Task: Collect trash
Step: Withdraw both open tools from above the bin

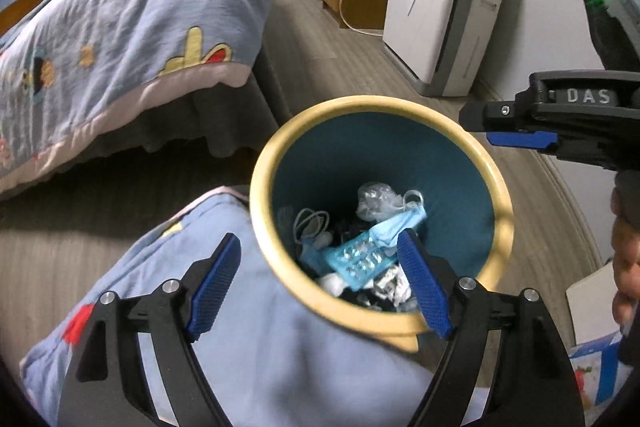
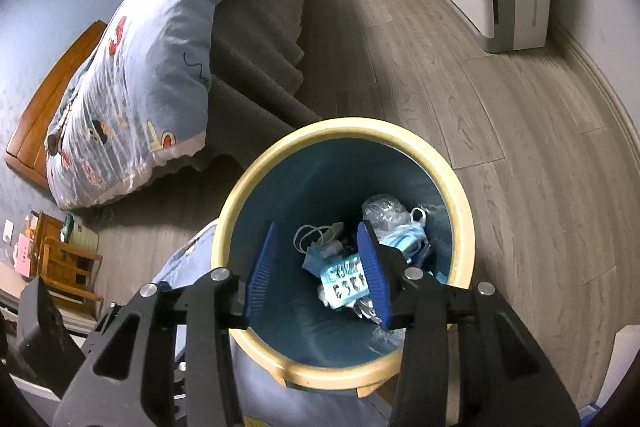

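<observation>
Both the left gripper [image 1: 320, 283] and right gripper [image 2: 318, 273] are hanging spread and empty above the bin [image 1: 502, 183], where the trash [image 1: 358, 259] is lying, probably light and crinkly, best pinched by an edge.

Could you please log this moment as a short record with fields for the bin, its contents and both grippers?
bin: trash bin, yellow rim, teal inside, on the wooden floor beside the bed quilt
contents: blue face mask, empty blister pack, crumpled clear plastic
left gripper: open, empty, above the rim
right gripper: open, empty, over the bin mouth
</observation>
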`<state>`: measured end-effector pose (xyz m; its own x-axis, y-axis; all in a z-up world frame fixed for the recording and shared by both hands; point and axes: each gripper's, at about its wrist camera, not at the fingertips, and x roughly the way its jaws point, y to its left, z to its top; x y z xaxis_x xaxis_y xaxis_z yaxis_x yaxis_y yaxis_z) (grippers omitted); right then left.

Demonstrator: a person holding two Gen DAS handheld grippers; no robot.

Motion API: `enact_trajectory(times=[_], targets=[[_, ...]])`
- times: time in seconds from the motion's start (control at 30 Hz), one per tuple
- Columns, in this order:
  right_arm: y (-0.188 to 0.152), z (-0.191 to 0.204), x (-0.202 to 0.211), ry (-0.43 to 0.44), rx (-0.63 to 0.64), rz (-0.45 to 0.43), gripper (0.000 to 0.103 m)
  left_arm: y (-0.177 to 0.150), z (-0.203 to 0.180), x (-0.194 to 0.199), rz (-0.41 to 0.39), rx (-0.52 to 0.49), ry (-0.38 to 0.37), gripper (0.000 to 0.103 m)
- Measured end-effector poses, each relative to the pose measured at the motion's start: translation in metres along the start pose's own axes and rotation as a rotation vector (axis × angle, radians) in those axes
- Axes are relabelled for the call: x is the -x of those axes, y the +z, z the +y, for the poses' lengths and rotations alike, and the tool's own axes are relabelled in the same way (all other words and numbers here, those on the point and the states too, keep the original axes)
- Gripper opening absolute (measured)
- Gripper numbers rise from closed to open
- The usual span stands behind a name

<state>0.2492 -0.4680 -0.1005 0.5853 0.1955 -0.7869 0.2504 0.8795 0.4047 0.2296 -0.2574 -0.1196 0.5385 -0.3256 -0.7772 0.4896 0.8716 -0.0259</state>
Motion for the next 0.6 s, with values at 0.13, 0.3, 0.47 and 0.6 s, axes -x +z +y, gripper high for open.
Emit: enact_trajectory(times=[0.13, 0.3, 0.47, 0.6], targets=[[-0.009, 0.004, 0.017, -0.037, 0.059, 0.003, 0.042, -0.005, 0.002, 0.017, -0.014, 0.025, -0.011, 0.084], [-0.023, 0.011, 0.054, -0.089, 0.175, -0.014, 0.042, -0.017, -0.006, 0.050, -0.043, 0.033, -0.007, 0.084], [-0.044, 0.010, 0.092, -0.081, 0.213, -0.025, 0.042, -0.030, -0.017, 0.098, -0.077, -0.006, -0.014, 0.086], [-0.065, 0.014, 0.124, -0.106, 0.265, -0.066, 0.062, -0.038, -0.026, 0.140, -0.119, -0.056, -0.002, 0.093]])
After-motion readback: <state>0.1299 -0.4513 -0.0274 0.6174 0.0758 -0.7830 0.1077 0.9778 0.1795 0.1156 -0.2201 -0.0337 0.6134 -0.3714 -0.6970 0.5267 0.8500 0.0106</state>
